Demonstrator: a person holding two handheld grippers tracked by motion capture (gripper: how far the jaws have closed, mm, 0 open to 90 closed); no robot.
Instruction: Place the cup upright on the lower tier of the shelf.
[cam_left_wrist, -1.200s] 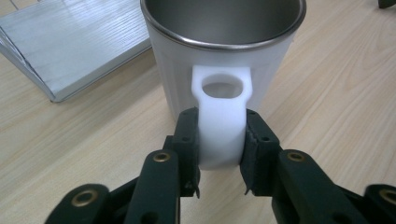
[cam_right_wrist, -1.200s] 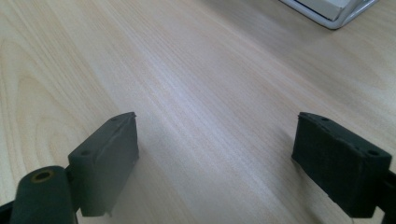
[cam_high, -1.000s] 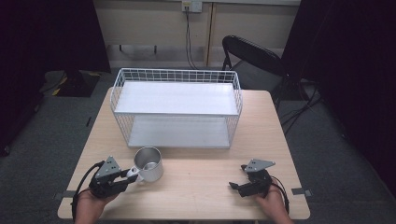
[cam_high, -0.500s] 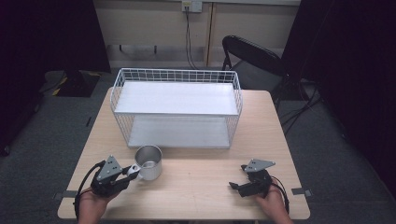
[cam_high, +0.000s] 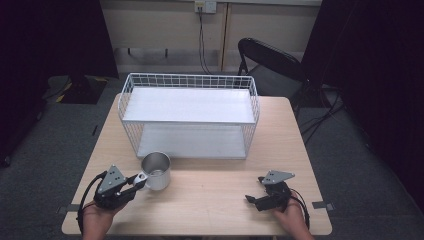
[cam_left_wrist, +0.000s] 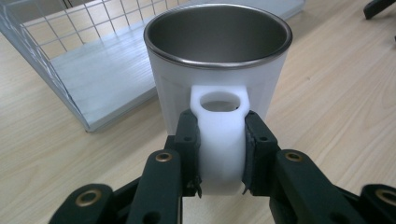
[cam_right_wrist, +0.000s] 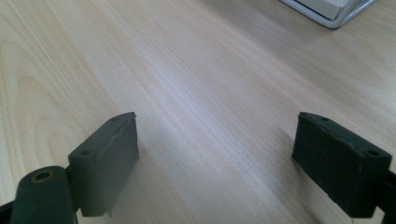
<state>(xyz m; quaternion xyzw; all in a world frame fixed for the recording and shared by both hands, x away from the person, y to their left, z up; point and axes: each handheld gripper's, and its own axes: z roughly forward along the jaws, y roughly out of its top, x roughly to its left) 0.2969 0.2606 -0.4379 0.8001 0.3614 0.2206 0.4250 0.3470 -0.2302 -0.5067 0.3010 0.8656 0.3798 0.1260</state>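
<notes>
- The left gripper (cam_high: 136, 181) has its two black jaws clamped on the white handle (cam_left_wrist: 222, 140) of the white, steel-rimmed metal mug (cam_high: 156, 171); in the left gripper view each pad presses one flat side of the handle, and the jaws have just finished closing onto it.
- The mug stands upright on the pale wooden table (cam_high: 210, 200), directly ahead of the left gripper, handle turned toward the person, and just in front of the white wire-mesh rack (cam_high: 189, 116).
- The mug's steel inside looks empty as far as the left gripper view reaches into it.
- The right gripper (cam_high: 254, 199) rests low at the near right of the table, well apart from the mug; in the right gripper view its jaws stand wide apart with only bare wood between them.
- The rack has two white shelves, an upper board and a lower board, both bare; its open front faces the mug, and the lower shelf's front edge lies near the mug's far side.
- Open tabletop stretches between the two grippers and to the right of the mug; the near table edge runs just behind both hands.
- A black folding chair (cam_high: 270, 62) stands beyond the table's far right corner.
</notes>
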